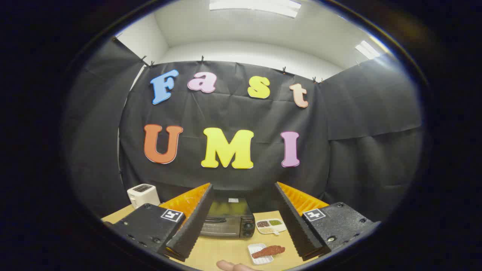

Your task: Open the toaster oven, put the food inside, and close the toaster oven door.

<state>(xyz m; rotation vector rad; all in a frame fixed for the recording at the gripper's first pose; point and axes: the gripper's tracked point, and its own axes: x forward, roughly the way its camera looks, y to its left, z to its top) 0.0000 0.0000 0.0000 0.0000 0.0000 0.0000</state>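
I see the toaster oven (227, 218) low in the frame's centre, door closed, standing on the wooden table (222, 252) between my 2 fingers and beyond them. The food (268, 251), a reddish-brown piece, lies on a small white tray (260, 254) nearer me, lower right of the oven. My gripper (241, 222) is spread wide, holding nothing. A divided dish (270, 226) sits right of the oven, a white toaster (142, 195) at left. A fingertip (235, 266) shows at bottom centre.

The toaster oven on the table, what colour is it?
Black, seen in the gripper view: toaster oven beyond the open gripper.
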